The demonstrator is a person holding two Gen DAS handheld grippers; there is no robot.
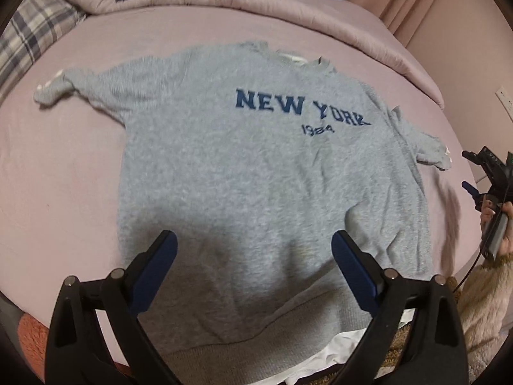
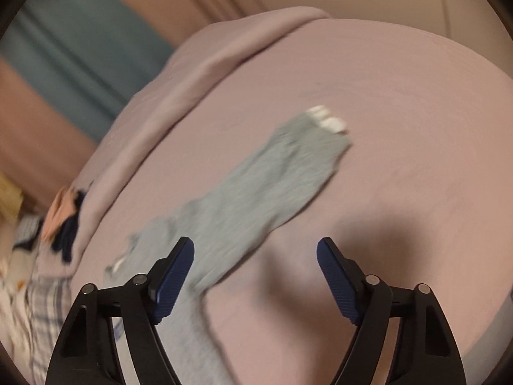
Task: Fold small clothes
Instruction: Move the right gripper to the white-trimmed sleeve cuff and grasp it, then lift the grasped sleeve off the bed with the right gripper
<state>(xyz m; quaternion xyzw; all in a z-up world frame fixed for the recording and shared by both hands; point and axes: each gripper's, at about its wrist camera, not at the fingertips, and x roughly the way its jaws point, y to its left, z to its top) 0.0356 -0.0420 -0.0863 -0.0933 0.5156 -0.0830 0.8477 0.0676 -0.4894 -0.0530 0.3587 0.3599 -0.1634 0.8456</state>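
A grey sweatshirt (image 1: 243, 173) lies flat on the pink bed (image 1: 64, 166). The left gripper (image 1: 254, 250) hovers wide above its hem, holding nothing. The right gripper (image 2: 255, 256) is also wide and empty, beside one sleeve (image 2: 256, 186).

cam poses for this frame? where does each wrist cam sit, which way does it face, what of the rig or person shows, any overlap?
Left wrist: sits on the left hand-held gripper, angled down over the sweatshirt hem toward the pillows; its own open fingers show, plus the right hand-held gripper and the person's hand.
Right wrist: sits on the right hand-held gripper, tilted down at the sweatshirt's sleeve on the pink sheet; only its own open fingers show.
Shared: that sleeve, the sheet and the folded duvet.
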